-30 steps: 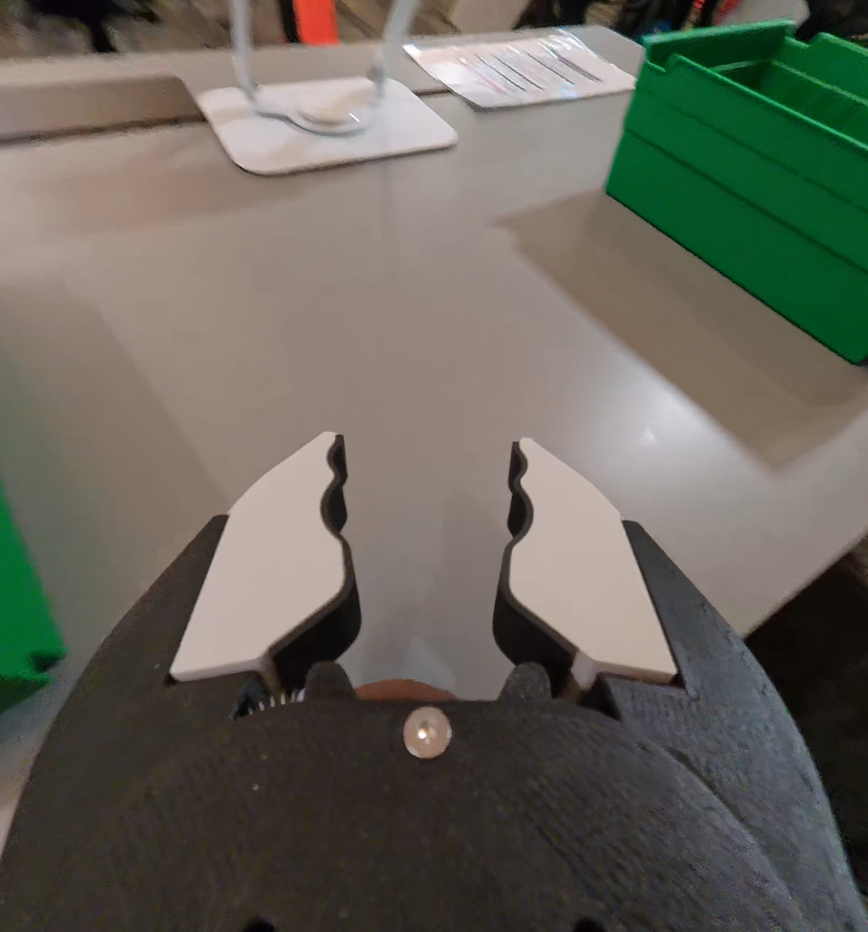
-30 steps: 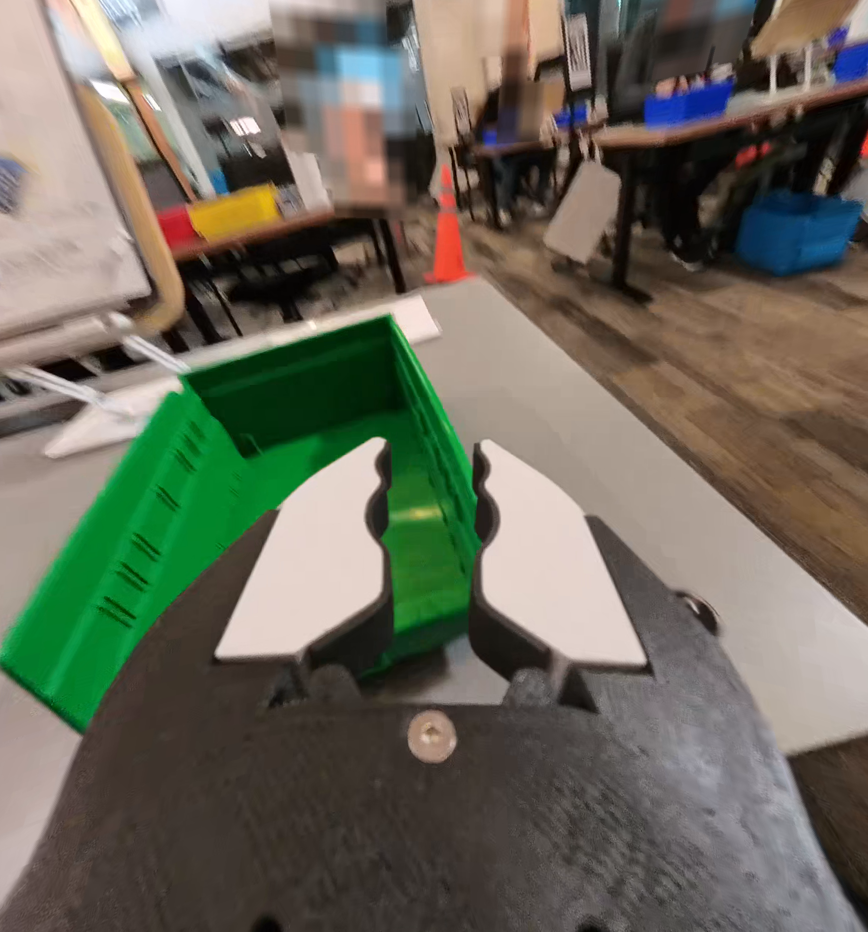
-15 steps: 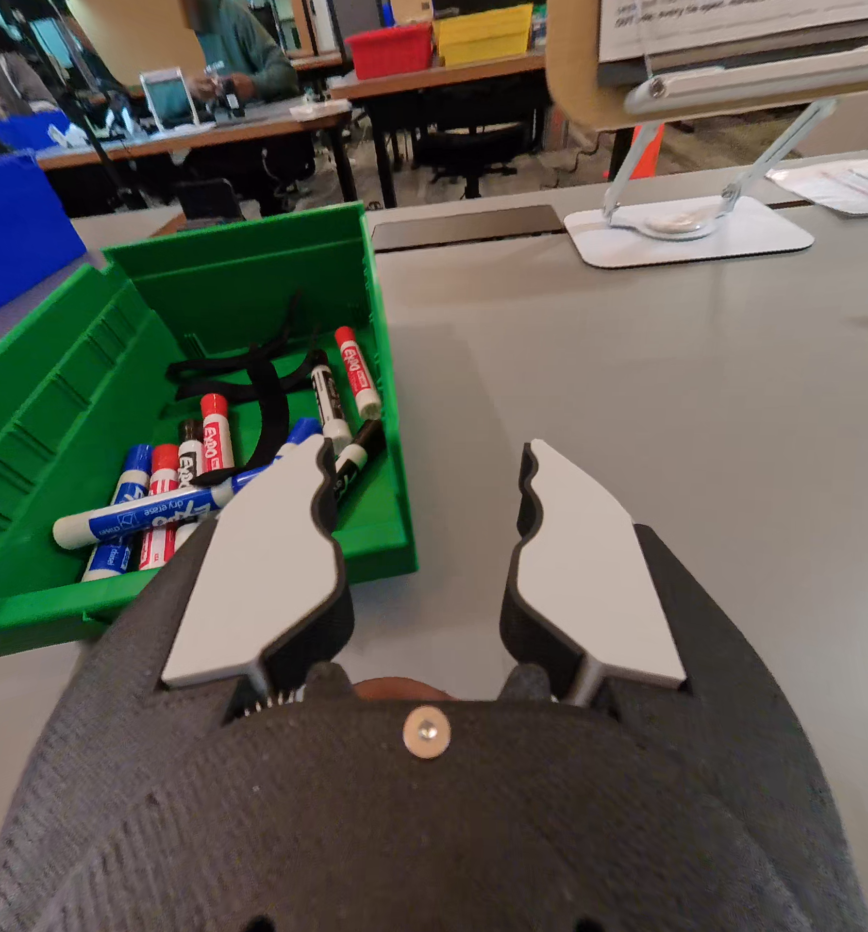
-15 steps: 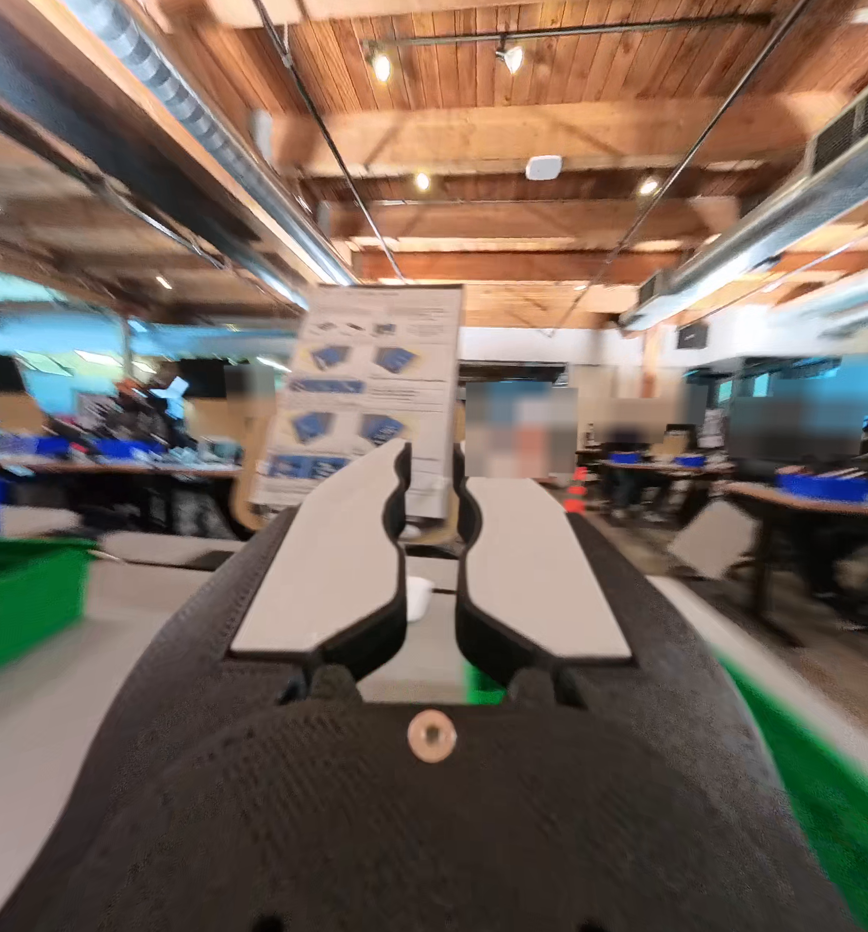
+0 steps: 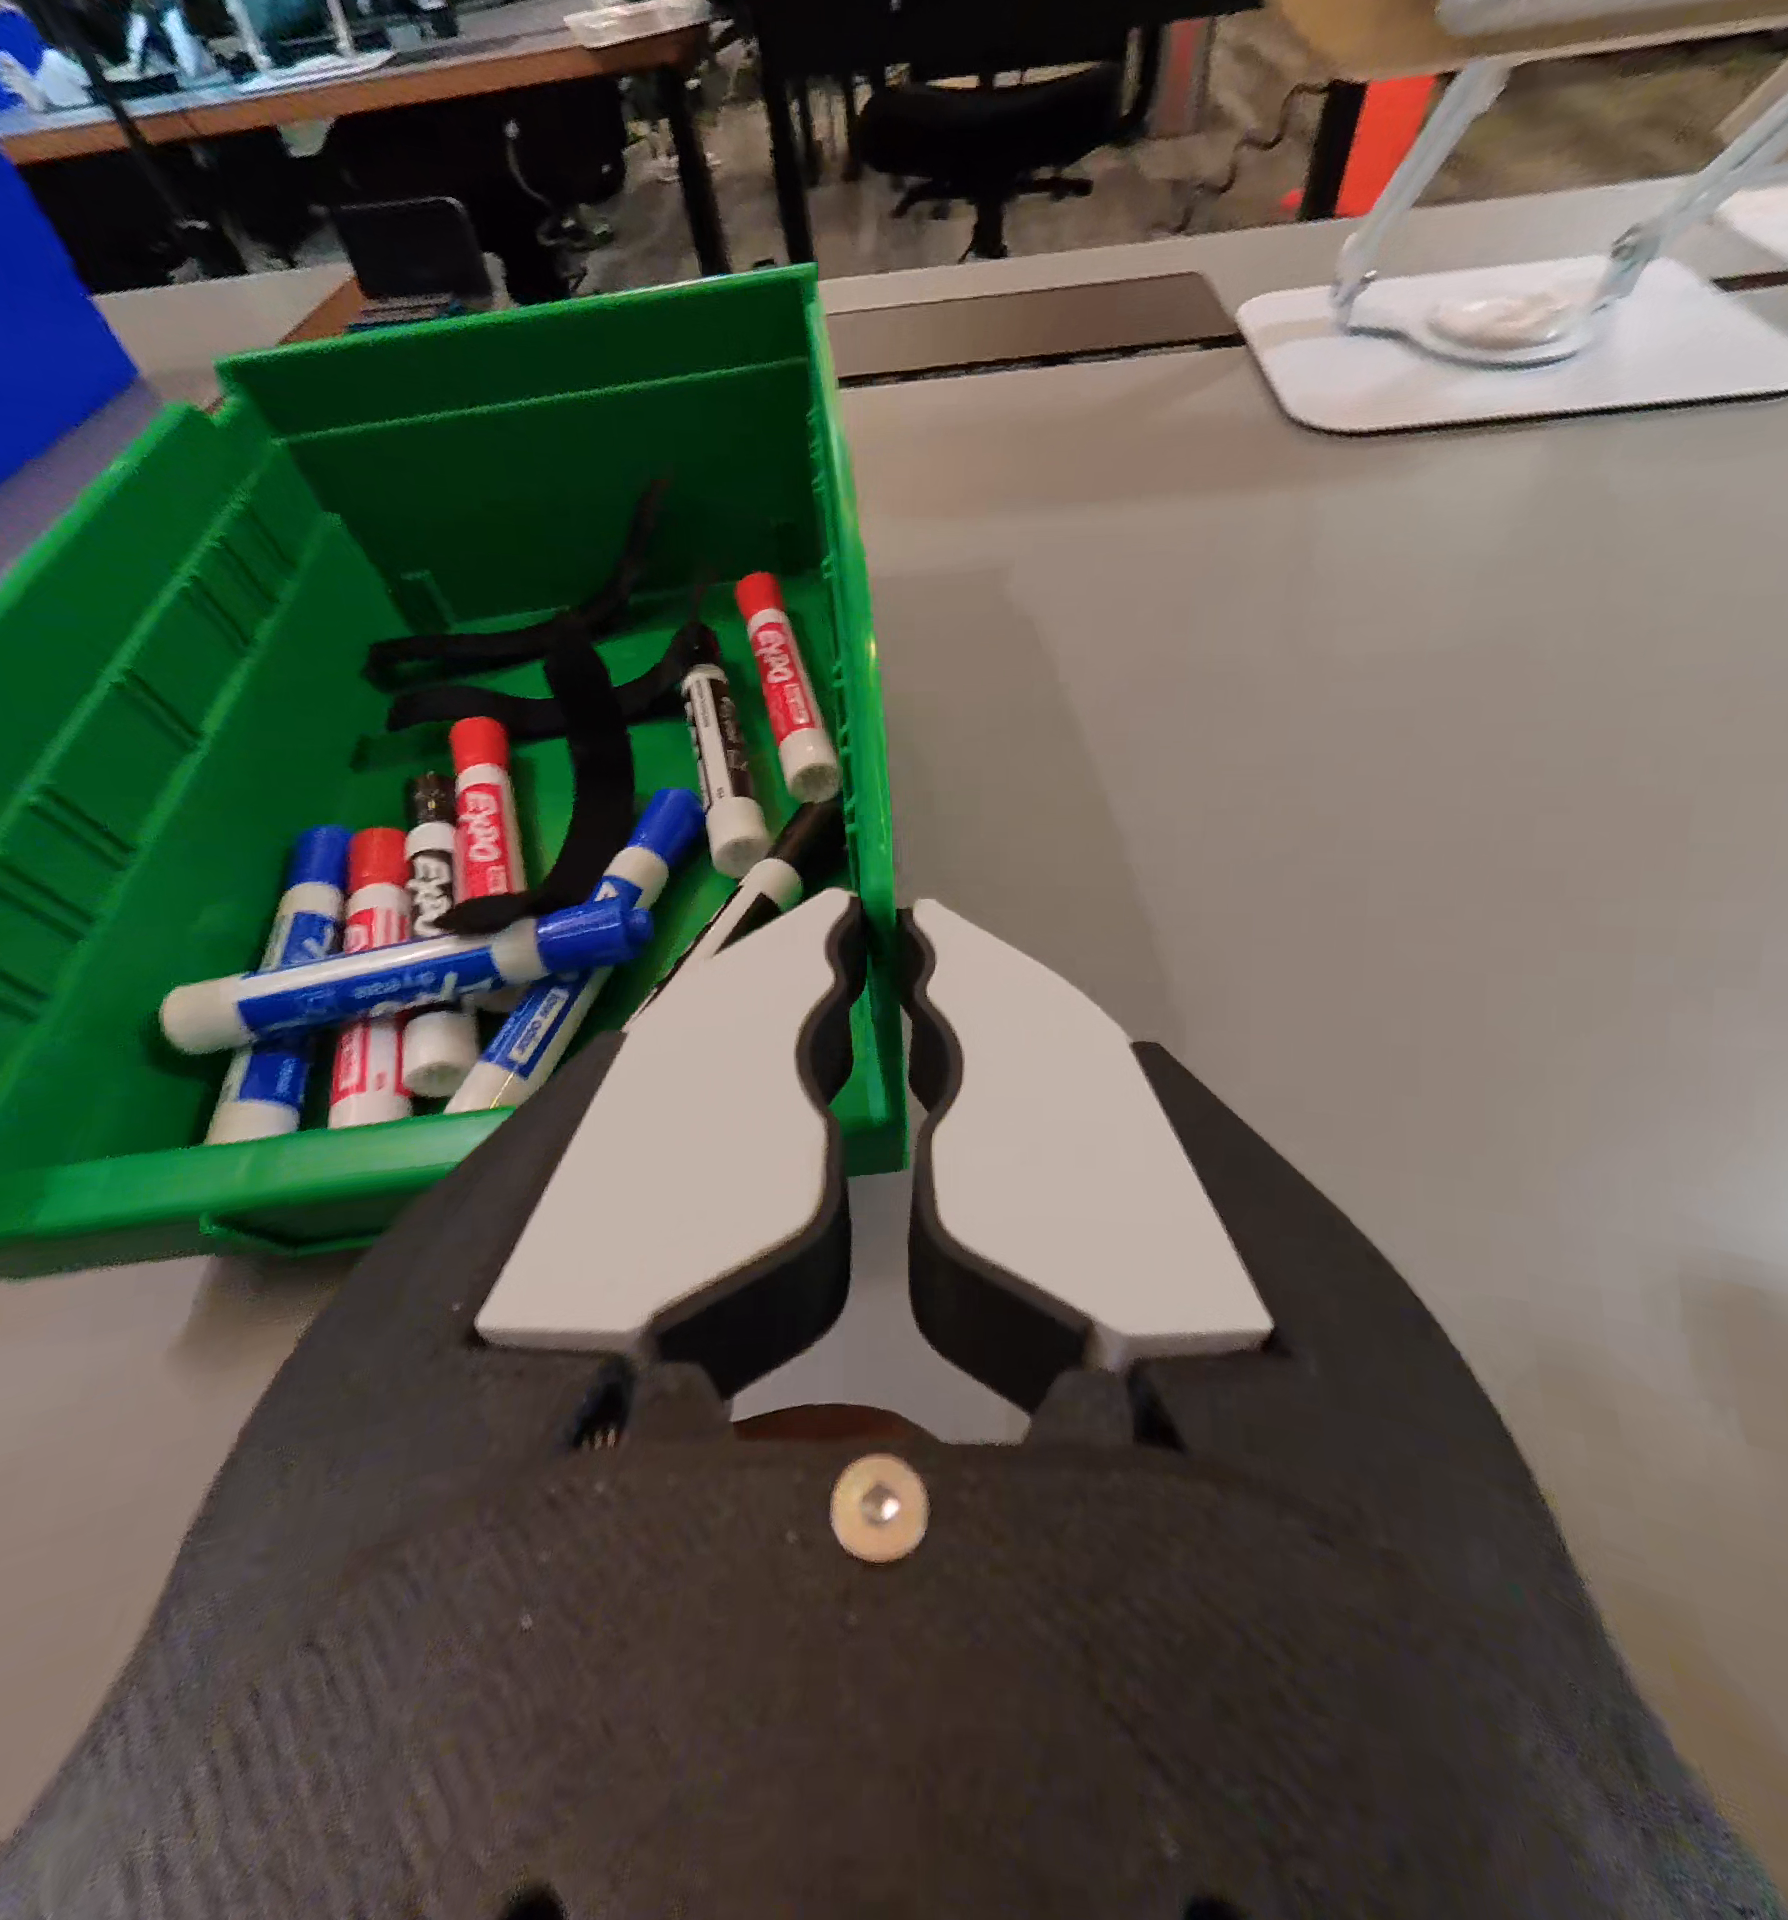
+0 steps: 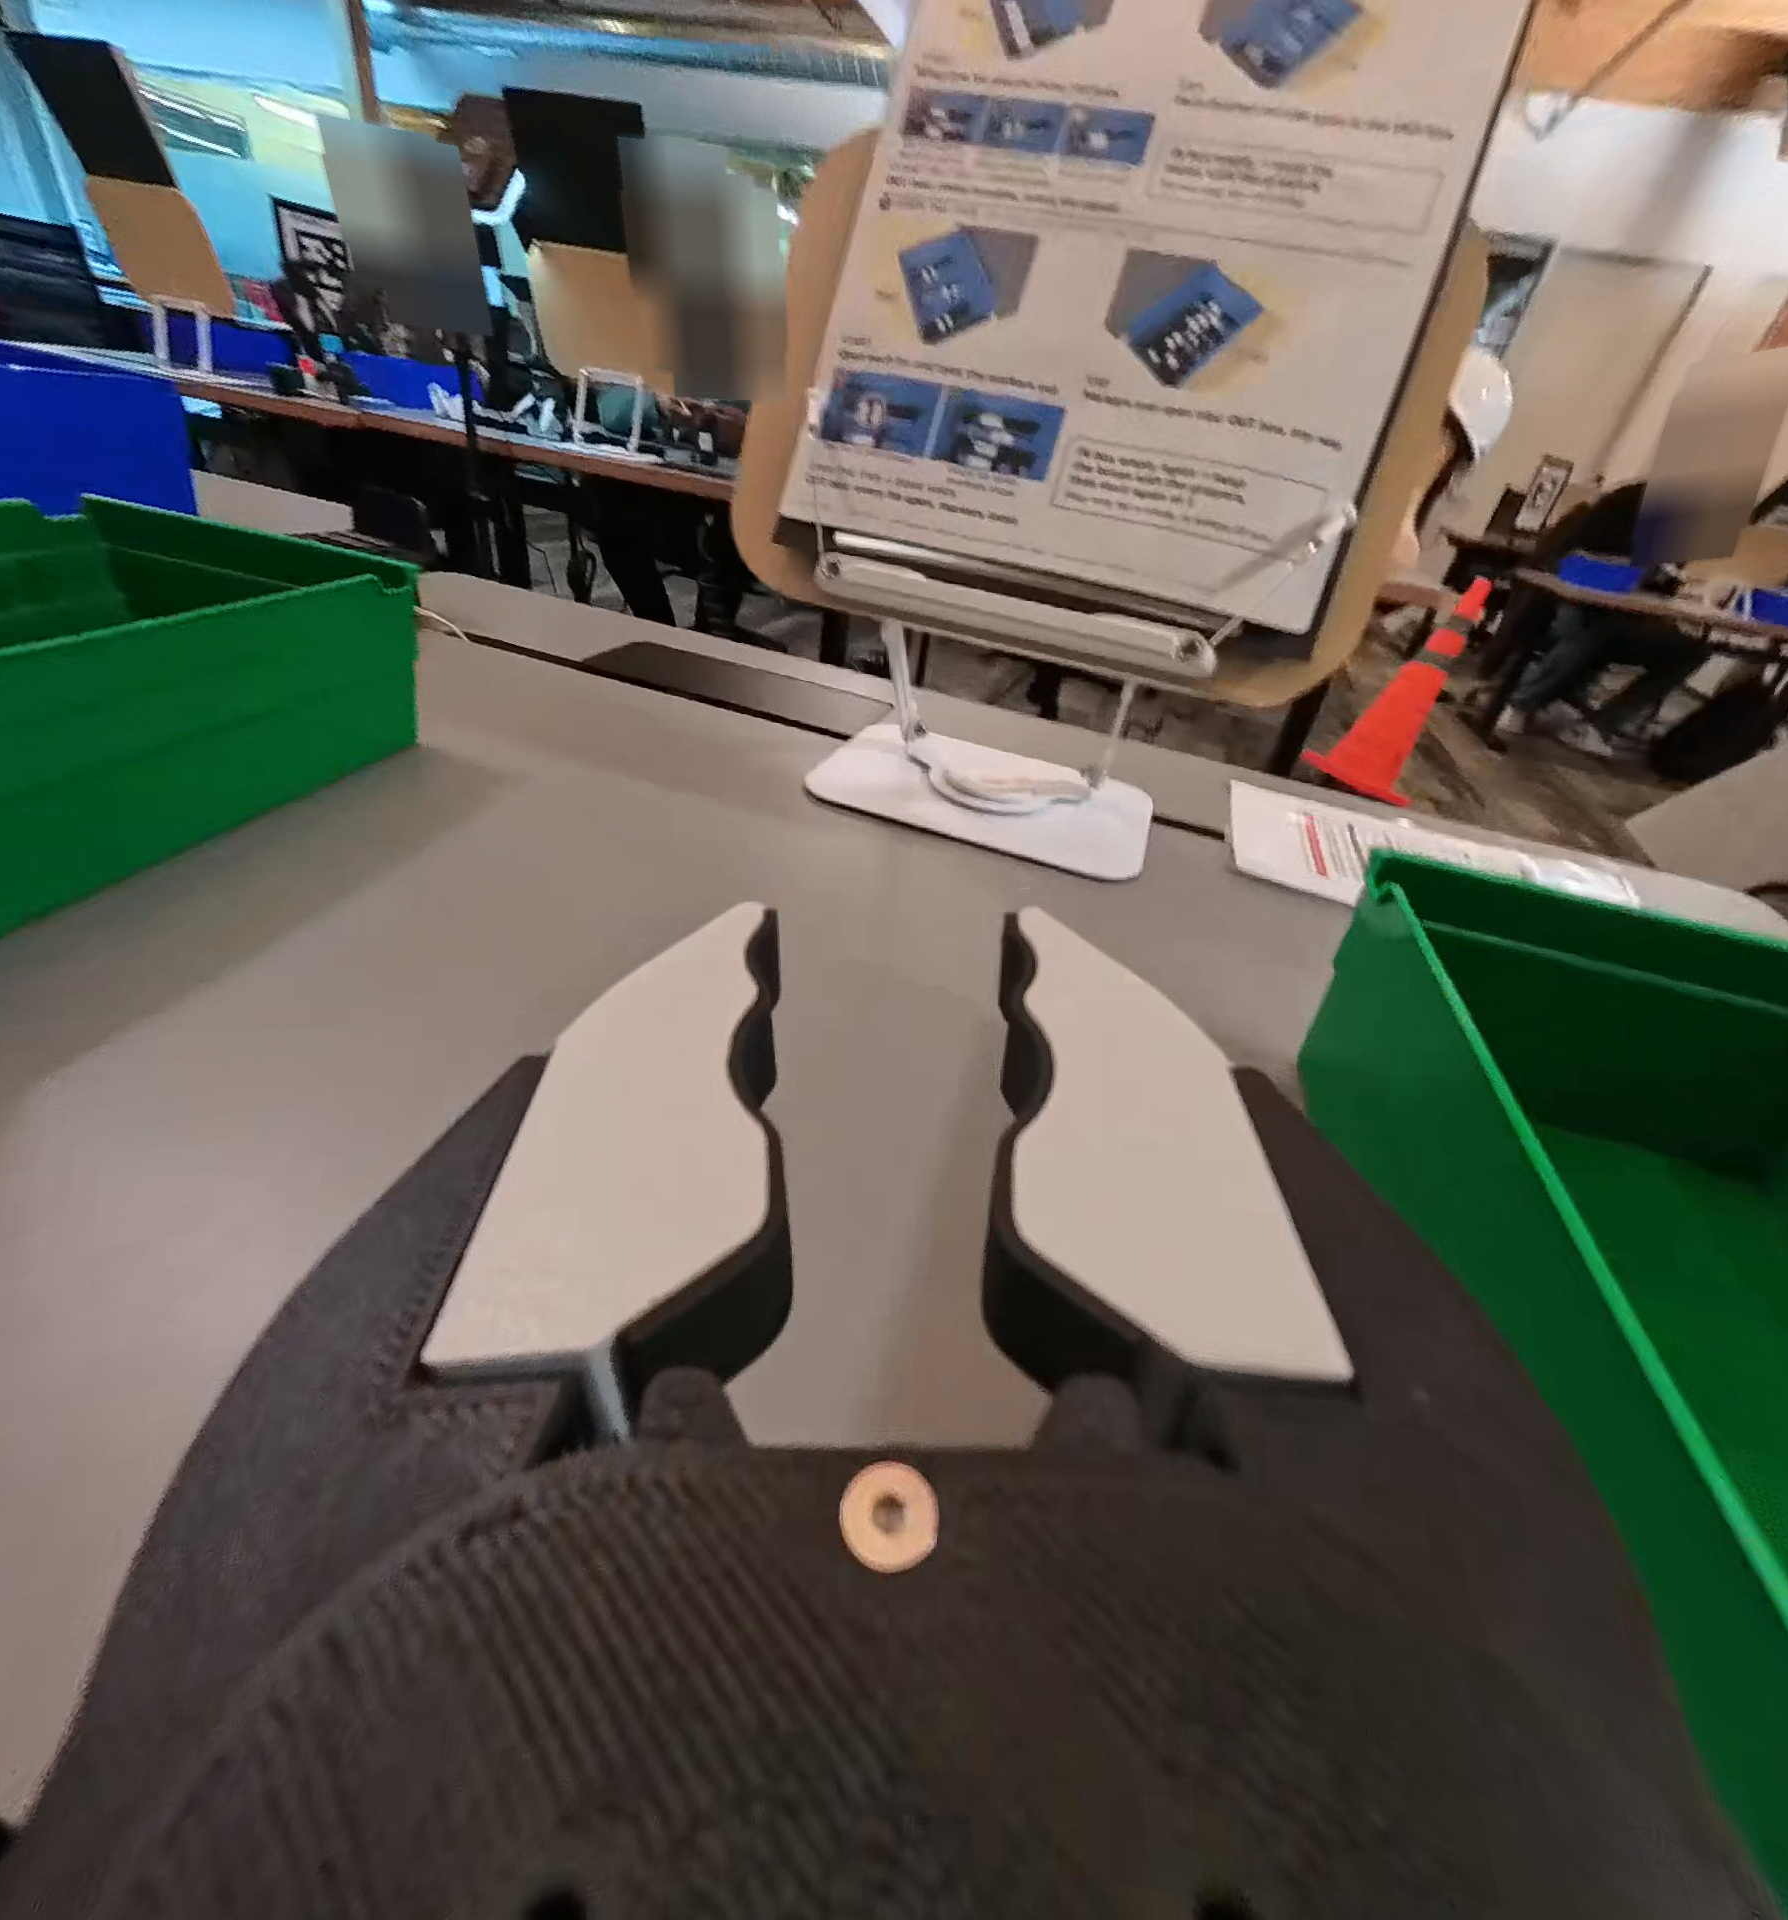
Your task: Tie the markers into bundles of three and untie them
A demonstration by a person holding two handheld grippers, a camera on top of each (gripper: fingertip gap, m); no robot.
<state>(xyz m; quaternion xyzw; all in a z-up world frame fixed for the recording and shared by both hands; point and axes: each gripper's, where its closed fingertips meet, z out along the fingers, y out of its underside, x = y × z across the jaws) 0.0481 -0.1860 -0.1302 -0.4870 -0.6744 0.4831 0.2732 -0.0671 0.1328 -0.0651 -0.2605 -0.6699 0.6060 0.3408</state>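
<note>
- Markers (image 5: 402, 977), a loose heap of whiteboard pens with white barrels and blue, red and black caps, are lying on the floor of an open green plastic bin (image 5: 121, 727) at the left of the grey counter (image 5: 1389, 831). A black fabric strap (image 5: 589, 748) is curling over them.
- Most of the pens are pointing away from the camera along the bin's length. One blue-capped pen is lying crosswise on top of the pile.
- The left gripper (image 5: 882, 914) is hovering at the bin's near right corner, so the pens are sitting just ahead of it and to its left. Its jaws are standing almost together with only a thin gap. The bin's right wall is showing through that gap, and whether the pads are pressing on it cannot be told.
- A white flat-based document stand (image 5: 1524, 353) is standing farther right, at the back of the counter.
- The right gripper (image 6: 885, 925) is hanging over bare counter with its jaws parted and nothing between them. It is pointing at the stand and is well apart from the pens, so the left gripper is the nearer one.
- A second green plastic bin (image 6: 1596, 1039) is sitting just beside the right gripper on its right, and the part in view is showing nothing inside.
- A printed paper sheet (image 6: 1326, 842) is lying behind that bin.
</note>
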